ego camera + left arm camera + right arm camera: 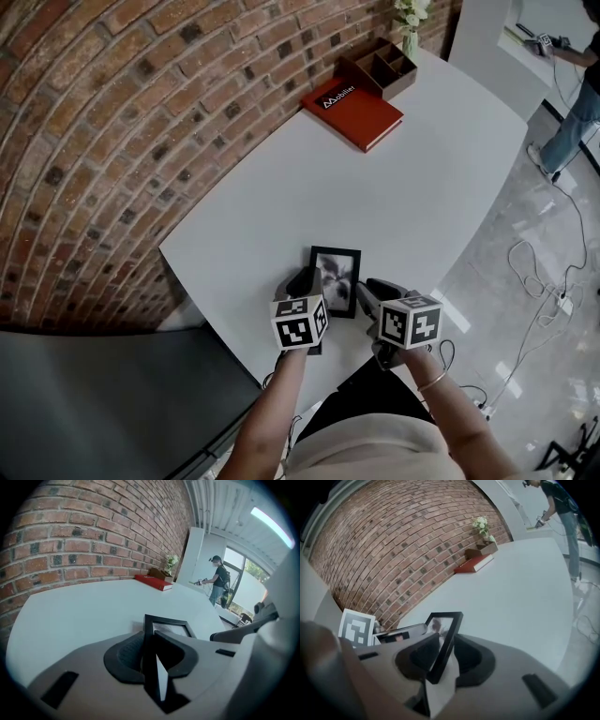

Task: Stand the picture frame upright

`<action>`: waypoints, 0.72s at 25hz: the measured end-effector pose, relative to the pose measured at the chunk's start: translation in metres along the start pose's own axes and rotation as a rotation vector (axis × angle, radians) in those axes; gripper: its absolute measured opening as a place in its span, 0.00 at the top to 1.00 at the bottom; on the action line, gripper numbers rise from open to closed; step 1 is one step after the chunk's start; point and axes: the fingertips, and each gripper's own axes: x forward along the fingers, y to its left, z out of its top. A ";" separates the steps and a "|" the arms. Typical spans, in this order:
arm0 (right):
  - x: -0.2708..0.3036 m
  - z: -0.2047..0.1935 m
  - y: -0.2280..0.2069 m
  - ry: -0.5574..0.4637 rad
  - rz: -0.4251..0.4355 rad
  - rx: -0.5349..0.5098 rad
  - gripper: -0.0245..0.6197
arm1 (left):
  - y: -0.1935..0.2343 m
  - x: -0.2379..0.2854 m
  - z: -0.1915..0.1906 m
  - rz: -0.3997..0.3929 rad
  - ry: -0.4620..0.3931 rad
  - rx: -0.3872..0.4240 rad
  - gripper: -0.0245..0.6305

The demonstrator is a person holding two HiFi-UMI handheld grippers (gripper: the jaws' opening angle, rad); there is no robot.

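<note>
head view steeply down over table (pixel 281 206), gripper views close, low, all sharing picture frame (pixel 335 277)

The white table (pixel 403 187) lies bare from the picture frame (pixel 336 275) at its near edge to the far corner. There a red book (pixel 352 111), wooden box (pixel 380 67) and flowers (pixel 410 17) crowd together. A brick wall (pixel 122 122) hems the left edge.

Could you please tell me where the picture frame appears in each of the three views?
Head view: picture frame below centre.
Left gripper view: bottom centre, seen nearly edge-on.
Right gripper view: bottom centre, its top leaning right.
Shared landmark: the red book, farther off in all three.
</note>
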 end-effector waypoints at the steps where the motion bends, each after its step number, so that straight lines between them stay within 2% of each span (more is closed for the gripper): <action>1: 0.001 -0.001 0.000 0.007 0.006 0.002 0.82 | 0.000 -0.001 0.001 -0.003 -0.009 -0.005 0.87; 8: 0.012 -0.002 0.003 0.031 0.058 0.041 0.76 | 0.002 -0.007 0.004 -0.036 -0.057 -0.046 0.87; 18: 0.028 0.003 0.003 0.051 0.091 0.077 0.75 | 0.000 -0.010 0.005 -0.075 -0.082 -0.048 0.87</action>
